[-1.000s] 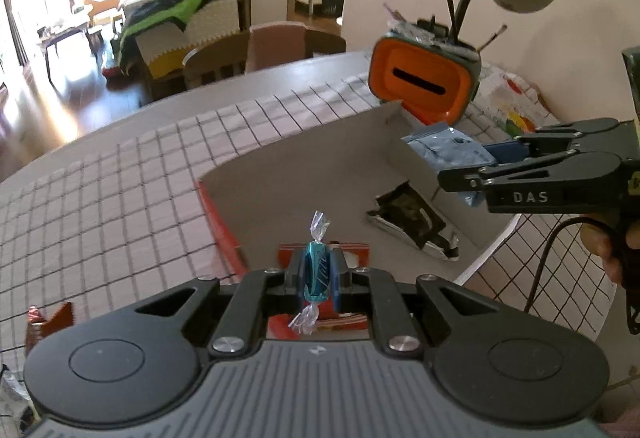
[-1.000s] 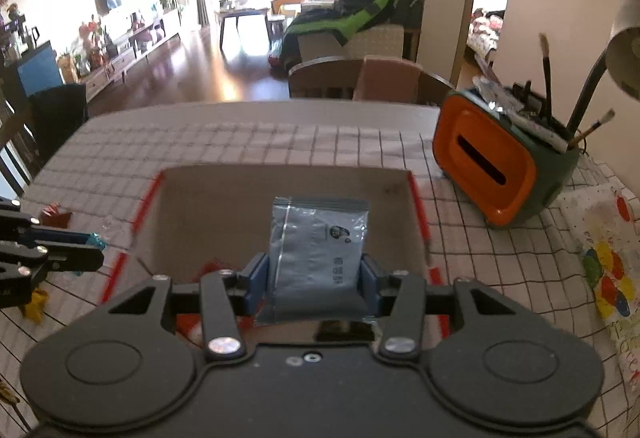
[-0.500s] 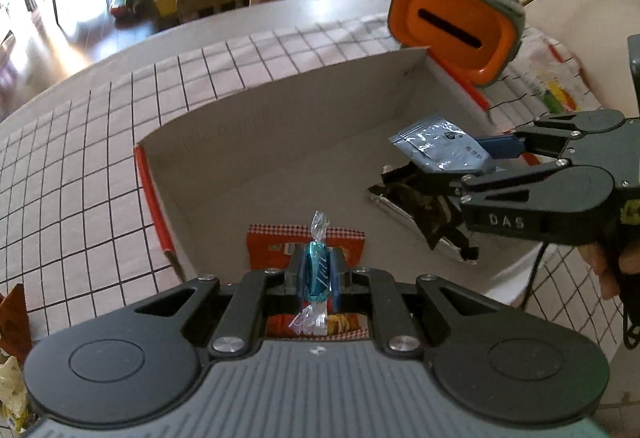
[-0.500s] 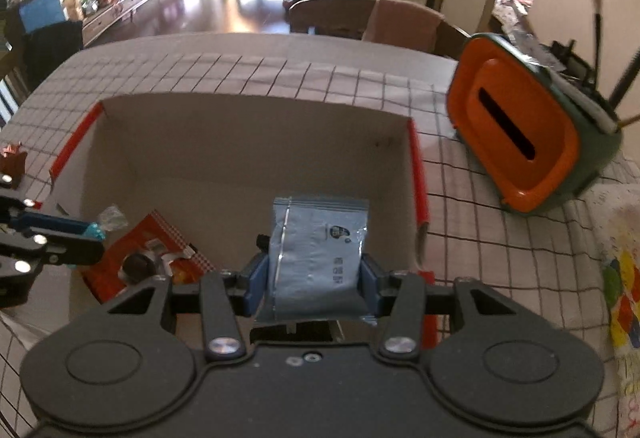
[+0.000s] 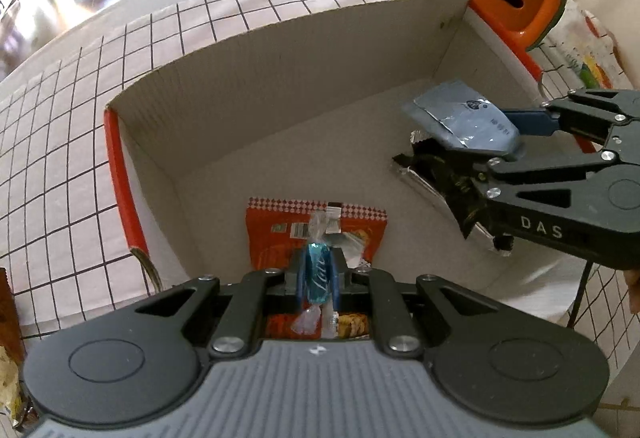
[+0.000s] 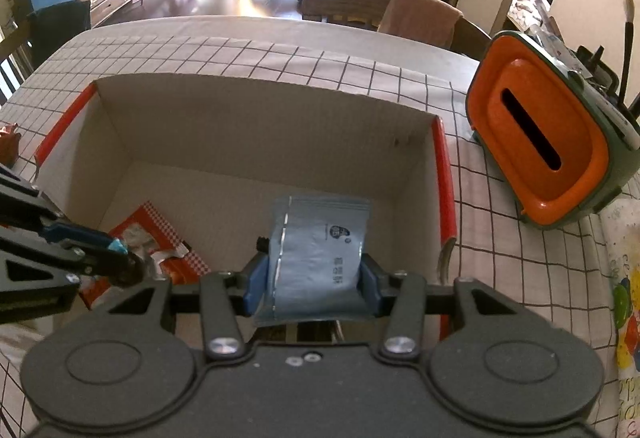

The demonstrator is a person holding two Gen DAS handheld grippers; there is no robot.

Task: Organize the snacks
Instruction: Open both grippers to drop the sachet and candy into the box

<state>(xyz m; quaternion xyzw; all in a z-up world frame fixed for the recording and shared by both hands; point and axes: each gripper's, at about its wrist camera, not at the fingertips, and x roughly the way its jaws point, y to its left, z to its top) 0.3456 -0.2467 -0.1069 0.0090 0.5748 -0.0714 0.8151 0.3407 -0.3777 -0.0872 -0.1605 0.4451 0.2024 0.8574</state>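
Box (image 6: pixel 256 134) far half bare; red packet (image 5: pixel 280 234), foil wrapper (image 5: pixel 440 174) block near floor.

The right gripper (image 6: pixel 313 278) is gripping a pale blue packet (image 6: pixel 318 250) over the open cardboard box (image 6: pixel 256 126). At the left, the left gripper (image 6: pixel 124 258) is holding a blue candy (image 6: pixel 119 247) above a red snack packet (image 6: pixel 160 246) lying inside.

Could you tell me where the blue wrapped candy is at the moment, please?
The blue wrapped candy is clamped in the left gripper, low centre in the left wrist view, over the red snack packet inside the cardboard box.
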